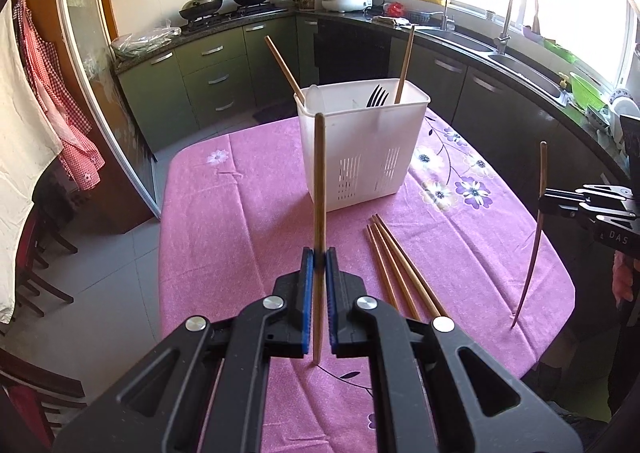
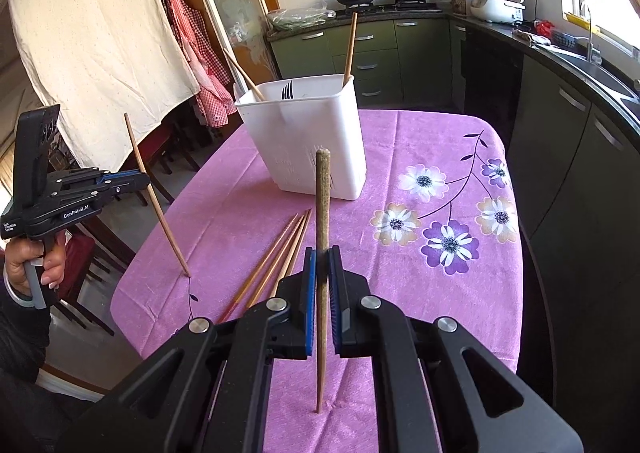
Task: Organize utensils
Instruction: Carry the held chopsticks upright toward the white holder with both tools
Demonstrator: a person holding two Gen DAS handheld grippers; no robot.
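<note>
Chopsticks stand upright, one pinched in each claw, left [image 1: 319, 257] and right [image 2: 322, 267], tips near the tabletop [image 1: 240, 213], likely for dropping into the caddy [image 1: 360, 145]; three more [image 1: 400, 269] lie beside it.

Leaning chopsticks [image 1: 282, 67] and fork [image 1: 377, 96] crowd the holder [image 1: 362, 141] opening.

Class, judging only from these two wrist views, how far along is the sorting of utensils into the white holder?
Done: two wooden chopsticks and a black fork stand in the white slotted plastic holder.
In hand: the left gripper and right gripper each clamp one upright chopstick.
Left: three loose chopsticks lie on the pink floral tablecloth.
</note>
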